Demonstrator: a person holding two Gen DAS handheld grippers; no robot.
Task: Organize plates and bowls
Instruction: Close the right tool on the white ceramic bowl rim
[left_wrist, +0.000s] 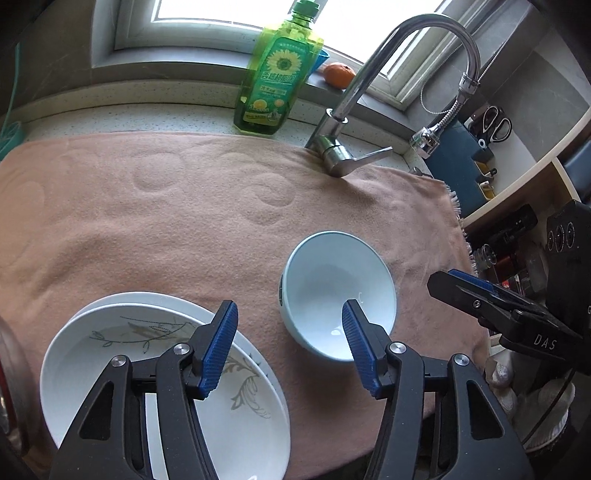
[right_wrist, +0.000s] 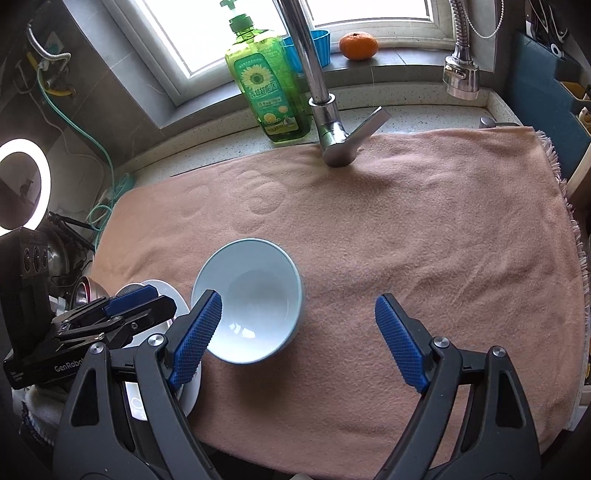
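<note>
A pink towel (left_wrist: 184, 229) covers the tabletop, and on it stand the task's things: a pale blue bowl (left_wrist: 338, 293) upright near the front edge, and just to its left two white plates (left_wrist: 110, 354) stacked one in the other, the upper one painted with a leafy sprig. Bowl and plates sit close together but apart. The left gripper (left_wrist: 290, 314) hangs above the gap between them with its jaws apart and nothing between the blue pads — one fingertip (left_wrist: 221, 332) shows over the plates' right rim, the other over the bowl's near wall. Whether either pad touches the crockery cannot be told. The right gripper (right_wrist: 299, 314) is spread wide and empty over the towel; its left fingertip (right_wrist: 199, 325) lies in front of the bowl's left rim, and its right one is over bare towel to the bowl's right. In the right wrist view the left gripper covers most of the plates. At the back a chrome faucet (left_wrist: 373, 70) rises from the towel's far edge, with a green soap bottle (left_wrist: 277, 74) beside it, and on the sill behind — an orange (right_wrist: 358, 45) next to a blue cup (right_wrist: 321, 48).
</note>
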